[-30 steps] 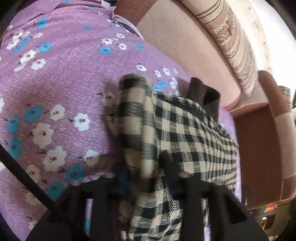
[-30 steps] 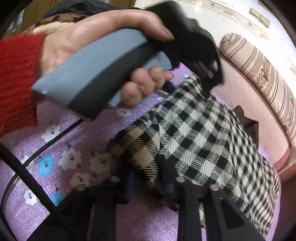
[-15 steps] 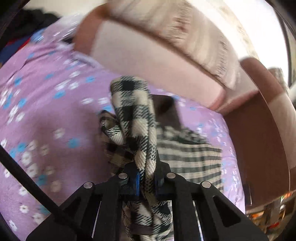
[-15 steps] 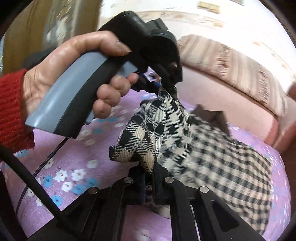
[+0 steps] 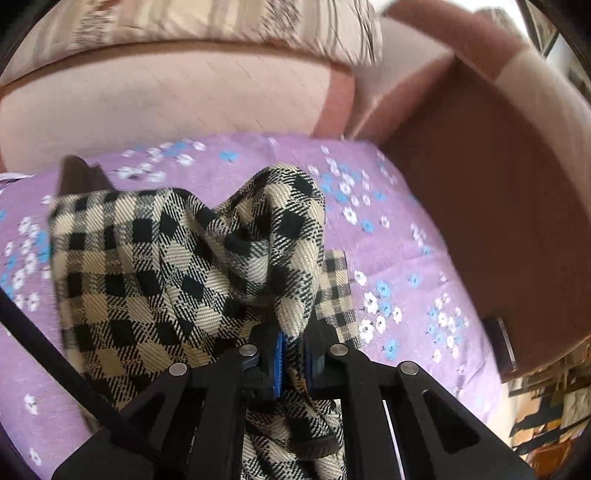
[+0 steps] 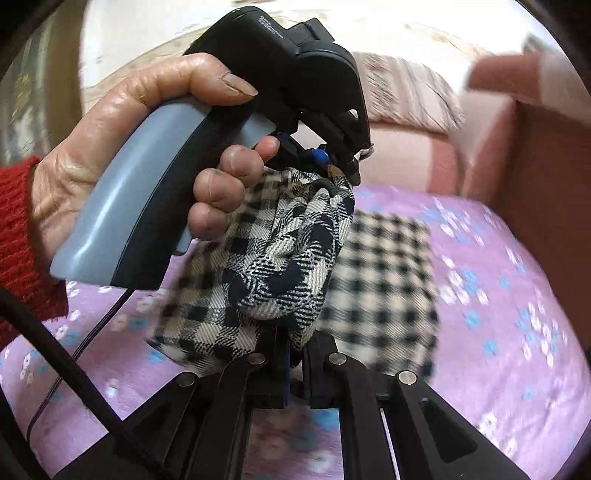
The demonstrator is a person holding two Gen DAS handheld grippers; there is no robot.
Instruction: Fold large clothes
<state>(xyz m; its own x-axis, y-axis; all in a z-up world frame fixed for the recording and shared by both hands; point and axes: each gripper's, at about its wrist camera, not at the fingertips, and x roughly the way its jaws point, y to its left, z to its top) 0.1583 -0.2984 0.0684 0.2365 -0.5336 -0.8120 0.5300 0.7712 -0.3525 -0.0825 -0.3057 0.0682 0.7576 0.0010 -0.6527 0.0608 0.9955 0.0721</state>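
Note:
A beige-and-black checked garment (image 5: pixel 155 266) is lifted off the purple flowered cover (image 5: pixel 388 258) of a sofa seat. My left gripper (image 5: pixel 293 363) is shut on a bunched fold of it. My right gripper (image 6: pixel 293 365) is shut on another fold of the same garment (image 6: pixel 280 258). In the right wrist view the left gripper (image 6: pixel 340 162), held in a hand with a red sleeve, pinches the cloth high up just ahead. Part of the garment (image 6: pixel 384 280) lies flat on the cover behind.
The pink sofa backrest (image 5: pixel 166 103) with a striped cushion (image 5: pixel 207 18) runs along the far side. A brown armrest (image 5: pixel 491 221) closes the right end. A dark object (image 5: pixel 79 177) pokes up behind the garment at the left.
Both grippers closed on the garment and raised it off the cover. Both views swung right toward the armrest; the cloth now hangs bunched between the grippers.

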